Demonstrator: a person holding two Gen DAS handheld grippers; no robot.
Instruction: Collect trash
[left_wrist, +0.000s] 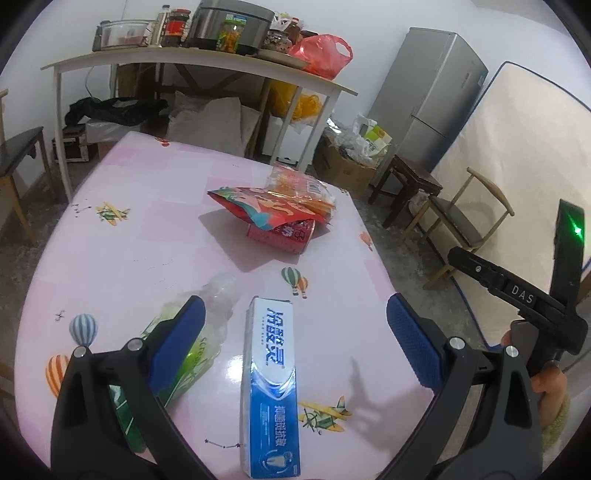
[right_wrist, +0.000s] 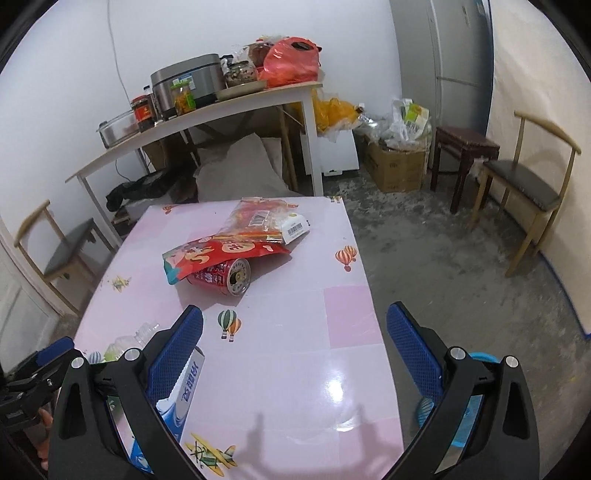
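A blue and white toothpaste box (left_wrist: 269, 387) lies on the pink table (left_wrist: 129, 229) between the fingers of my open left gripper (left_wrist: 295, 343). A crumpled clear bottle with a green label (left_wrist: 195, 332) lies beside its left finger. Farther off, a red snack bag (left_wrist: 258, 210) rests on a red can (left_wrist: 284, 234) with a clear wrapper (left_wrist: 303, 188) behind. My right gripper (right_wrist: 295, 347) is open and empty above the table's near part; the can (right_wrist: 225, 275), bag (right_wrist: 221, 253) and box (right_wrist: 177, 402) show there.
A blue basket (right_wrist: 465, 406) sits low past the table's right edge. A side table (left_wrist: 184, 61) with jars and a cooker stands behind. Chairs (right_wrist: 528, 184), a stool (right_wrist: 465, 147), a cardboard box (right_wrist: 399, 162) and a fridge (left_wrist: 432, 92) stand to the right.
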